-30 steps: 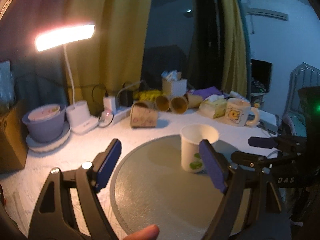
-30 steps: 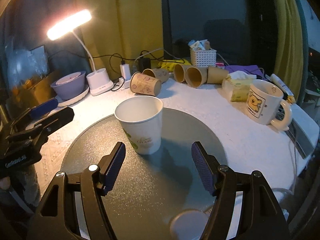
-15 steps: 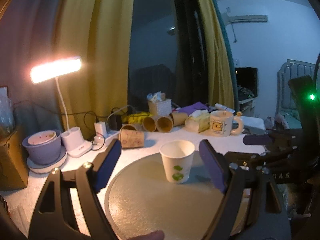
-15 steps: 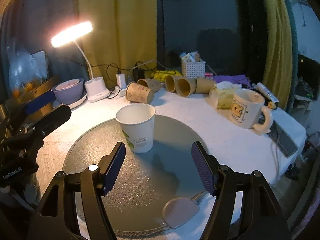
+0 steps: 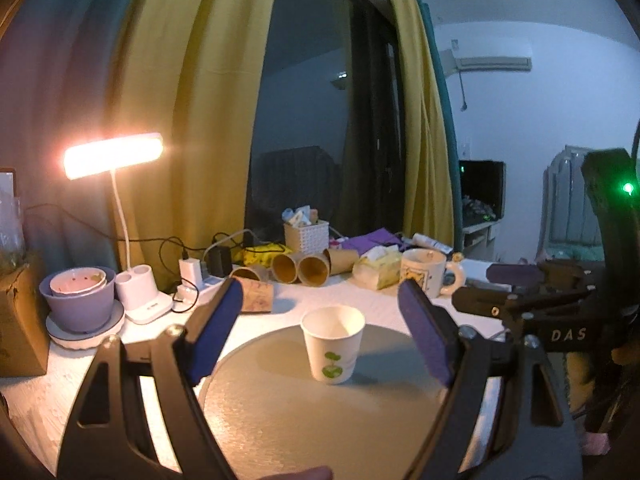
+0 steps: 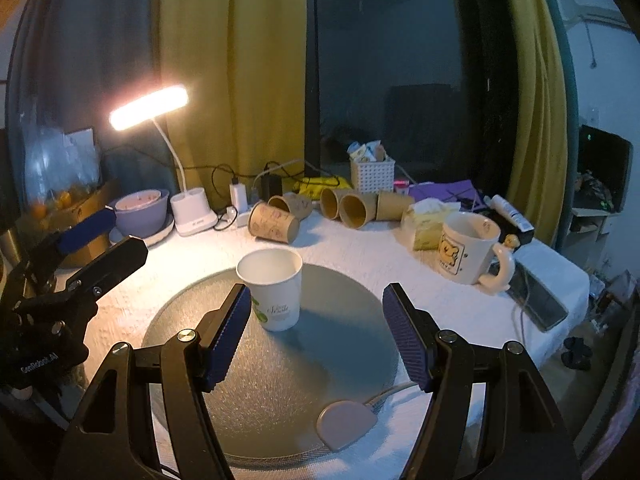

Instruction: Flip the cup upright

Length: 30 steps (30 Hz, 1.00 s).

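A white paper cup (image 5: 333, 343) with a green print stands upright, mouth up, on a round grey mat (image 5: 320, 412). It also shows in the right wrist view (image 6: 273, 288) on the same mat (image 6: 304, 364). My left gripper (image 5: 320, 338) is open and empty, pulled back from the cup. My right gripper (image 6: 316, 334) is open and empty, also back from the cup, which stands just beyond its left finger. The right gripper shows at the right of the left wrist view (image 5: 520, 292), and the left gripper at the left of the right wrist view (image 6: 92, 240).
Several brown paper cups (image 6: 280, 224) lie on their sides at the back of the white table. A cartoon mug (image 6: 468, 248), a tissue pack (image 6: 428, 224), a lit desk lamp (image 6: 192, 212), a purple bowl (image 6: 140, 212) and a phone (image 6: 540, 300) stand around. A pinkish pad (image 6: 346, 424) lies on the mat's near edge.
Both grippers have drawn back and up from the cup, so it looks smaller and farther. The cup has stayed upright on the mat.
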{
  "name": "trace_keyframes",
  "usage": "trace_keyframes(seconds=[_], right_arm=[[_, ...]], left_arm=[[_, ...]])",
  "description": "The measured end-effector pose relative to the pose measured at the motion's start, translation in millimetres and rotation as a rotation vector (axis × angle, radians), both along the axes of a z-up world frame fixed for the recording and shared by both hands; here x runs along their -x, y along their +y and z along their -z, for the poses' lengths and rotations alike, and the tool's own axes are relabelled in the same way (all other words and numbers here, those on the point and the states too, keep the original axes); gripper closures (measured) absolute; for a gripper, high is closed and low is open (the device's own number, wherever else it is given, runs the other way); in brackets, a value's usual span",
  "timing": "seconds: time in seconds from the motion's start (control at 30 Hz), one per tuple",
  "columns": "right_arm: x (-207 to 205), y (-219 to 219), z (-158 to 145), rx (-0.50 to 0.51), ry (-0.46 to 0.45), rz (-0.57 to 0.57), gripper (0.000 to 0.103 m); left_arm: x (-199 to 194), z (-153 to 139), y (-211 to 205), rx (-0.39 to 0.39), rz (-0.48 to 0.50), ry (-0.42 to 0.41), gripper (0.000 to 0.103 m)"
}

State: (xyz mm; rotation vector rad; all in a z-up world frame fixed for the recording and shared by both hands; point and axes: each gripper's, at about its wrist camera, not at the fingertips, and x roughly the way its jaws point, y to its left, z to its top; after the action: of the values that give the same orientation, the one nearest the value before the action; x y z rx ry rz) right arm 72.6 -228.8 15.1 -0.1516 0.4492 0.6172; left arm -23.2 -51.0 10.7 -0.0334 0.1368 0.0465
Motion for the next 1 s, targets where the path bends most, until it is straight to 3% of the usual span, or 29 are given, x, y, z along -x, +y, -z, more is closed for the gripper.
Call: trace_keyframes(seconds=[0.33,0.6,1.0], right_arm=[[28.8,-16.9,-37.6,-0.04,-0.079,0.008,0.032],[38.5,-24.2,-56.4,-0.063,-0.095,0.007,0.032],[31.9,-13.0,-48.5,-0.052,-0.07,0.005,0.032]], left_arm=[[22.7,-38.7,-6.9,0.047,0.016,-0.054,0.022],[29.7,-57.2,-7.3,0.081,0.012,-0.047,0.022],[18.9,-48.3,9.7,0.129,-0.001,0.016,0.022]])
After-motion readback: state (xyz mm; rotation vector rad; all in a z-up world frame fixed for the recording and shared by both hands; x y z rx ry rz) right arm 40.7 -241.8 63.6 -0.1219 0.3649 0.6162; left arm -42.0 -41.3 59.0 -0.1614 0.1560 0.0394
